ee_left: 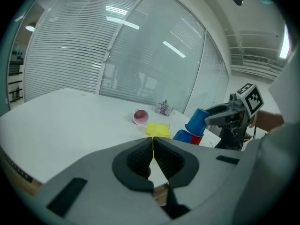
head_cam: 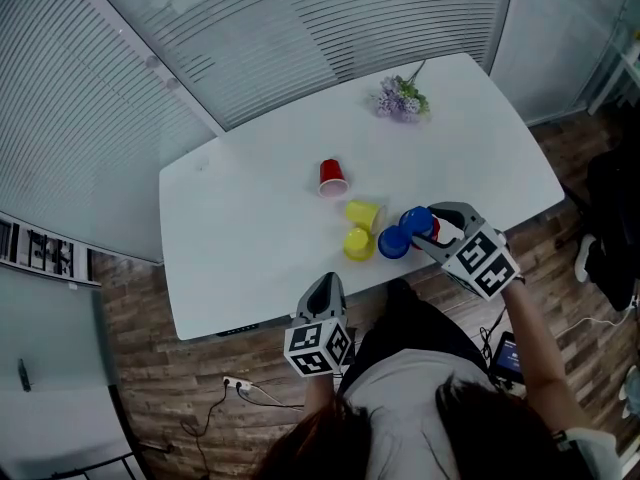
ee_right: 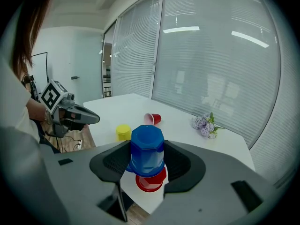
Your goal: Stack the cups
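My right gripper (ee_right: 147, 159) is shut on an upside-down blue cup (ee_right: 147, 146), held tilted just over an upside-down red cup (ee_right: 151, 183) near the table's front edge. From the head view this blue cup (head_cam: 416, 219) is in the right gripper (head_cam: 428, 228), with a second blue cup (head_cam: 393, 242) beside it. Two yellow cups (head_cam: 362, 213) (head_cam: 357, 243) lie to their left. Another red cup (head_cam: 332, 177) lies on its side farther back. My left gripper (head_cam: 322, 288) is shut and empty at the table's front edge, its jaws (ee_left: 153, 156) pressed together.
A small bunch of purple flowers (head_cam: 402, 99) lies at the far right of the white table (head_cam: 240, 228). Blinds and glass walls stand behind the table. Wooden floor with cables (head_cam: 250, 393) lies in front, and the person's body is close to the front edge.
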